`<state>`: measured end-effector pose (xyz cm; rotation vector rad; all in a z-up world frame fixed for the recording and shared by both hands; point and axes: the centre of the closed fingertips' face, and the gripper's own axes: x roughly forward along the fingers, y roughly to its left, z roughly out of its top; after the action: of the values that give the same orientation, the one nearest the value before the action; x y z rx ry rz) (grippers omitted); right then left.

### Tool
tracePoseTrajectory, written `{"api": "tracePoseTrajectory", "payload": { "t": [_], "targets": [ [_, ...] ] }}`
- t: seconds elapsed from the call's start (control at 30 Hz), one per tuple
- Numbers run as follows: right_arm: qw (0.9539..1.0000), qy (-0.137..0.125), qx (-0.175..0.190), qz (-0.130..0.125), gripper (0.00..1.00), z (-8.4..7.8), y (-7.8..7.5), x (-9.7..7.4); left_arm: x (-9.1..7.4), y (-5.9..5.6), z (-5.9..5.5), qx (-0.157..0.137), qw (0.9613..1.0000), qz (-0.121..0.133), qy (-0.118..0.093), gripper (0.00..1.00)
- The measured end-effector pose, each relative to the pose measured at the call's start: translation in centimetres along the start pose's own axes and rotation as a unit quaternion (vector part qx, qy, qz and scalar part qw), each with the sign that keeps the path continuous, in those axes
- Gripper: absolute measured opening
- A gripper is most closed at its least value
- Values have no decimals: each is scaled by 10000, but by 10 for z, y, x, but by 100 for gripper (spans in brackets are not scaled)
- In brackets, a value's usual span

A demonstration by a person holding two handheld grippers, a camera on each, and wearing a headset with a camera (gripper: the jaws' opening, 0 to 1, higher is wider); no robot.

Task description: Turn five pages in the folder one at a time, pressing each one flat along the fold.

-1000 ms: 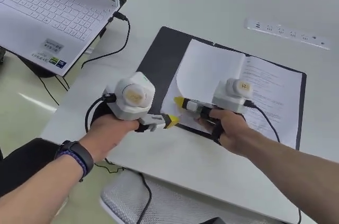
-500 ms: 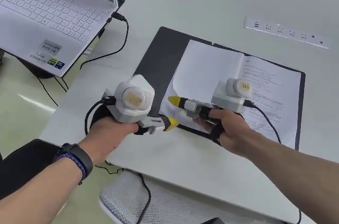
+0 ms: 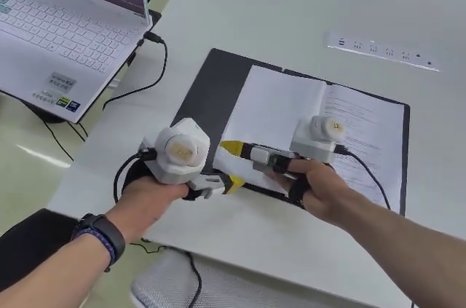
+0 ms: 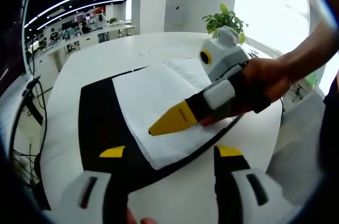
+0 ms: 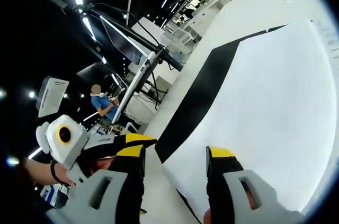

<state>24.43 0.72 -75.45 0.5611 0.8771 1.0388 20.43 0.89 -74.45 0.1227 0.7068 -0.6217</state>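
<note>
A black folder (image 3: 207, 97) lies open on the white table. A blank white page (image 3: 273, 108) lies turned over on its left half, with a printed page (image 3: 368, 133) on the right. My right gripper (image 3: 228, 148) reaches left over the blank page's lower left corner. Its jaws stand open in the right gripper view (image 5: 175, 152), with the page (image 5: 265, 91) ahead of them and the corner between them. My left gripper (image 3: 234, 183) hovers just off the folder's near edge. It is open (image 4: 170, 151), and the folder (image 4: 95, 123) and the right gripper (image 4: 172, 121) lie ahead.
An open laptop (image 3: 65, 38) sits at the far left with a cable (image 3: 142, 82) running toward the folder. A white power strip (image 3: 382, 51) lies beyond the folder. The table edge is near me, with a mesh chair (image 3: 218, 286) below it.
The right gripper has slid a little to the left over the turned page, which lies flatter now. The left gripper has hardly moved. The headset view has shifted.
</note>
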Motion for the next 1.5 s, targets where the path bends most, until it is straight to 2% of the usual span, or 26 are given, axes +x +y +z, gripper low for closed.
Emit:
{"api": "tracePoseTrajectory", "payload": {
  "t": [0.07,0.13,0.33,0.6,0.77,0.9,0.97,1.17,1.43,1.5],
  "targets": [
    [9999,-119,-46,-70,43,7,-4,-8,1,-1,2,-7,10000,12,-35,63],
    [9993,-344,-46,-156,41,18,-9,-18,2,-1,7,-19,9999,7,-101,61],
    [9972,-663,-70,-344,38,39,-21,-47,8,0,15,30,9999,31,-133,53],
    [9942,-931,-52,-536,35,50,-34,-79,19,1,21,74,9999,44,-139,36],
    [9930,-1000,-79,-630,34,50,-38,-93,24,3,17,138,9999,82,-25,25],
    [9920,-1046,-80,-702,33,50,-44,-101,28,11,8,95,9998,156,106,18],
    [9917,-1051,-72,-735,33,50,-46,-105,29,15,2,160,9993,231,251,12],
    [9910,-1104,-12,-750,29,48,-52,-115,33,21,-11,110,9987,277,402,3],
    [9910,-1082,-3,-794,27,46,-56,-119,36,19,-31,71,9975,307,637,0],
    [9910,-1072,-23,-795,27,46,-56,-120,34,20,-28,56,9979,356,537,0]
  ]
}}
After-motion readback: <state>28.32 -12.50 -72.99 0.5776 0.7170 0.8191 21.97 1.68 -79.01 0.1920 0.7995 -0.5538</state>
